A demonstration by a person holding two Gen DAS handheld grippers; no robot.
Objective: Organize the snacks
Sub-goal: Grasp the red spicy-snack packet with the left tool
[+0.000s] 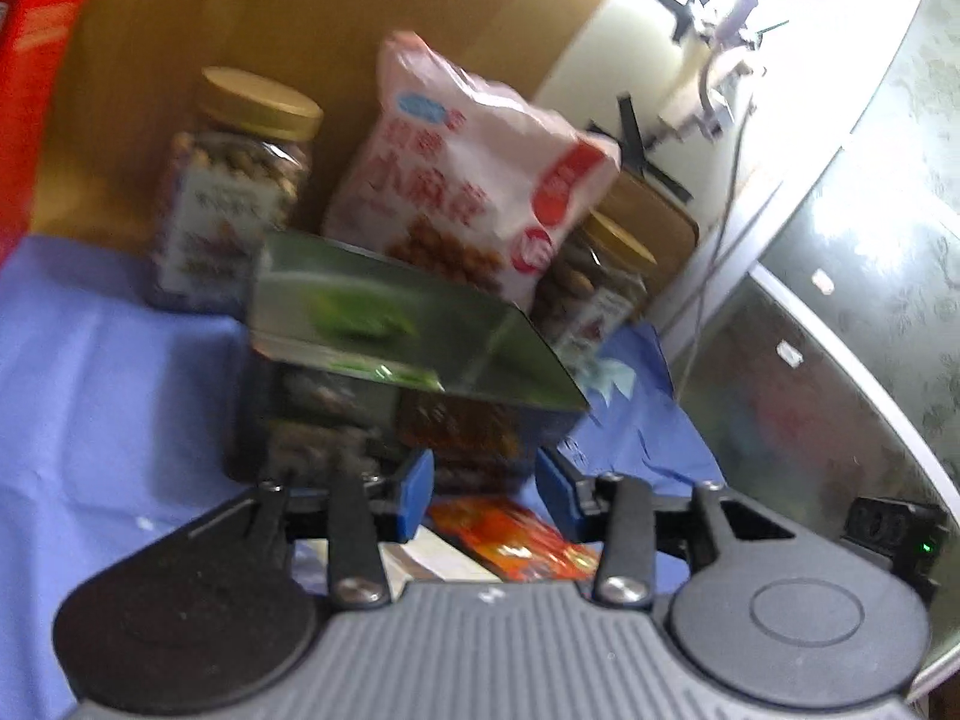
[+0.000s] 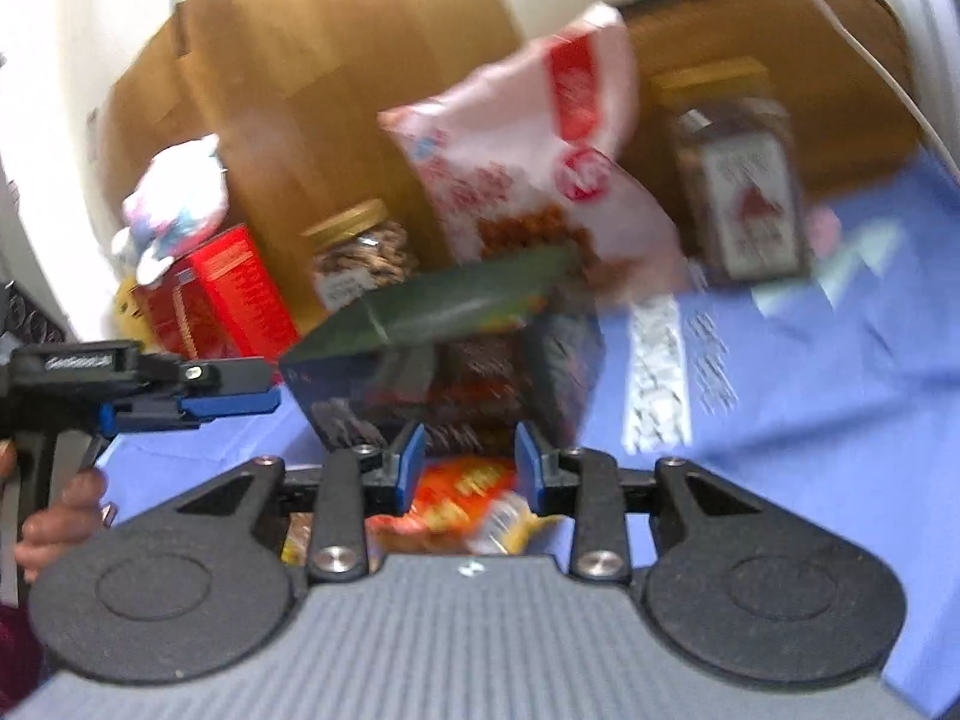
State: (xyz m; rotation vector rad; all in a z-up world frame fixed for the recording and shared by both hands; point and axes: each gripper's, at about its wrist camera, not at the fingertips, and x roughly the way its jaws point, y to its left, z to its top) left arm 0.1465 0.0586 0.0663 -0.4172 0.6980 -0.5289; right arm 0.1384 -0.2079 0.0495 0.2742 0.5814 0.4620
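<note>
- My left gripper (image 1: 485,495) has its blue pads spread, with nothing pinched; an orange-red foil snack packet (image 1: 516,537) lies just below and between them on the blue tablecloth (image 1: 108,372).
- Straight ahead of the left fingers stands a dark rectangular snack box (image 1: 384,426), and a shiny green flat packet (image 1: 396,324) rests tilted on top of it.
- Behind that box, I see a pink-and-white puffed snack bag (image 1: 474,180) leaning upright against a brown wooden board (image 1: 336,12).
- A clear plastic jar with a gold lid (image 1: 234,180) stands ahead to the left of the bag; a second gold-lidded jar (image 1: 600,288) sits ahead to the right, partly hidden by the bag.
- A red cardboard box (image 1: 30,96) sits at the far left edge.
- My right gripper (image 2: 470,465) is also spread and holds nothing; the orange packet (image 2: 456,498) lies just beneath its pads.
- In the right wrist view, the left gripper reaches in from the left, its tip near the dark box's left side; I cannot tell whether they touch.
- Everything is motion-blurred, so I cannot read the labels.
</note>
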